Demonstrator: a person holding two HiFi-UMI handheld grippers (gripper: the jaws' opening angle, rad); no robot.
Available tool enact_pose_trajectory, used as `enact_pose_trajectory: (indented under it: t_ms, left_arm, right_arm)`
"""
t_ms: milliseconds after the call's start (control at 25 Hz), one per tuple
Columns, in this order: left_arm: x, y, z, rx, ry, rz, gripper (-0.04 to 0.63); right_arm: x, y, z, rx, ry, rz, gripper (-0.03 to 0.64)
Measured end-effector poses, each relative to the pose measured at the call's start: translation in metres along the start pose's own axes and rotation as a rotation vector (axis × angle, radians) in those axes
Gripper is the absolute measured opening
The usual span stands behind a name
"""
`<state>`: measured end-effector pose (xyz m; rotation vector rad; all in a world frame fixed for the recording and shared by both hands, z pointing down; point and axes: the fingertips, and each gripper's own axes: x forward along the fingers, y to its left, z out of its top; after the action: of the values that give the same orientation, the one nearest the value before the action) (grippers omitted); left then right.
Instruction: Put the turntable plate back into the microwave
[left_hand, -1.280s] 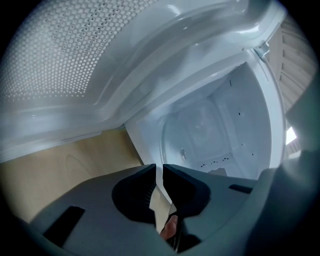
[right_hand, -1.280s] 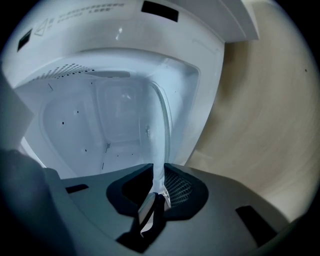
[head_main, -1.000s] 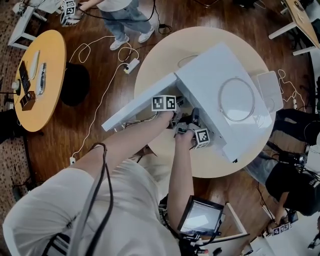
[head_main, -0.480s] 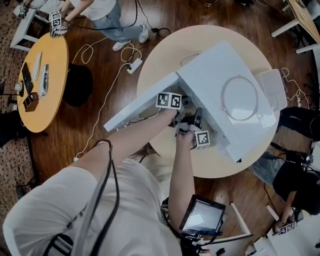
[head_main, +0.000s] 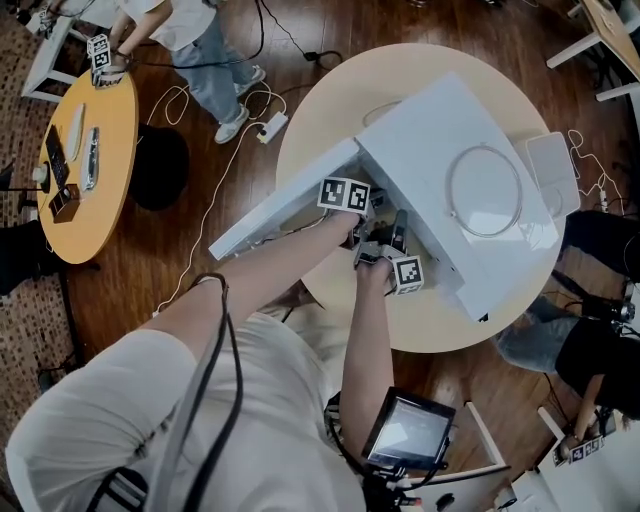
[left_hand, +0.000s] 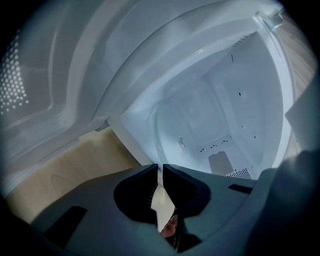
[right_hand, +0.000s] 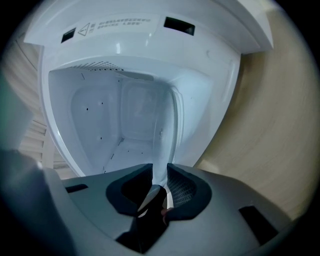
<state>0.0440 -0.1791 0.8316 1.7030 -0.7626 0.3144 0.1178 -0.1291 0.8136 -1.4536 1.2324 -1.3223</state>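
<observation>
The left claw (left_hand: 161, 170) is being held nearly together, its pads clamped on the thin rim of the clear turntable plate (left_hand: 187, 125). The plate is being held at the mouth of the microwave (head_main: 440, 150), partly inside the cavity. The door (head_main: 280, 215) is standing swung out on the left. The right claw (right_hand: 160, 172) is being held slightly wider, clamped on another part of the rim. Bare bench (right_hand: 280, 125) is lying open just right of the cabinet.

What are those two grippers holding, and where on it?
Both the left gripper and right gripper pinch the clear turntable plate by its rim.
</observation>
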Motion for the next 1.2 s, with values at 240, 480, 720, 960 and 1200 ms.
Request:
enact_pose_trajectory:
  t_ms: [240,480,720,960,1200]
  left_arm:
    - [-0.001,0.000,0.000,0.003,-0.009,0.009,0.034]
    - [-0.001,0.001,0.000,0.011,-0.015,0.017,0.034]
    - [-0.001,-0.001,0.000,0.013,-0.024,0.022,0.034]
    - [-0.002,-0.003,0.000,0.009,-0.033,0.024,0.034]
    - [-0.002,-0.007,0.001,0.019,-0.037,0.015,0.034]
  right_arm:
    - [0.001,0.000,-0.002,-0.080,0.016,-0.025,0.072]
    - [-0.005,-0.001,0.009,-0.129,-0.023,-0.054,0.072]
    - [-0.007,0.004,0.014,-0.159,-0.025,-0.049,0.072]
    - [-0.008,0.007,0.016,-0.183,-0.010,-0.046,0.072]
    - [-0.006,-0.001,0.014,-0.224,0.033,-0.077,0.071]
